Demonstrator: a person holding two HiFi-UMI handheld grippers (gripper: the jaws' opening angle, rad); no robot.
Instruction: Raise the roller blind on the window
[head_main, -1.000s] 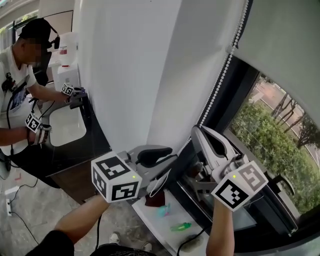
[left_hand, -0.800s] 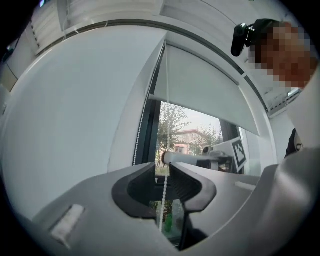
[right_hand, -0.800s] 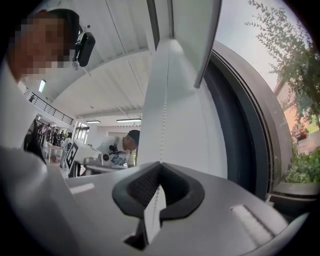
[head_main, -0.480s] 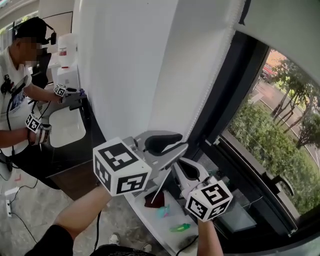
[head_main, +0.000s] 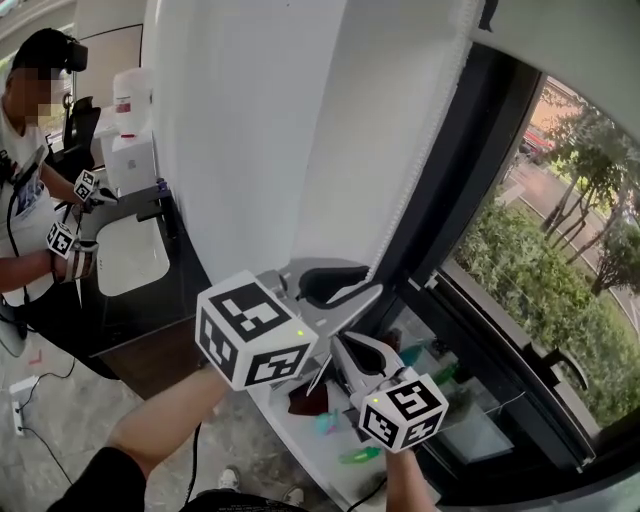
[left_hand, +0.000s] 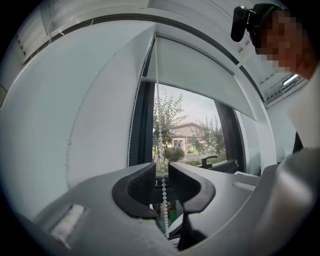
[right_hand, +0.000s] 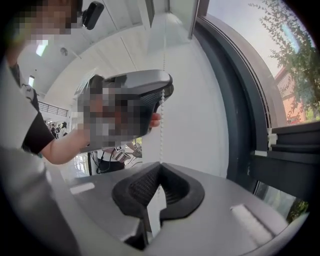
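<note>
The grey roller blind (head_main: 560, 45) (left_hand: 200, 75) covers only the top of the window. Its white bead chain (head_main: 420, 150) hangs down the white wall beside the dark frame. My right gripper (head_main: 345, 350) (right_hand: 160, 167) is low and shut on the chain (right_hand: 161, 125). My left gripper (head_main: 365, 285) (left_hand: 161, 172) sits just above it, also visible in the right gripper view (right_hand: 162, 90). Its jaws have just been closing, and the chain (left_hand: 161, 150) hangs in the narrow gap between them with daylight on both sides.
A white sill (head_main: 300, 440) below my grippers carries a dark red item (head_main: 308, 400) and green items. A black window handle (head_main: 565, 365) sticks out at right. At left another person (head_main: 25, 200) with grippers stands by a white tabletop (head_main: 130, 255).
My right gripper has come down with the chain and the blind's lower edge has risen. My left gripper has lifted a little. The person at left has shifted their hands.
</note>
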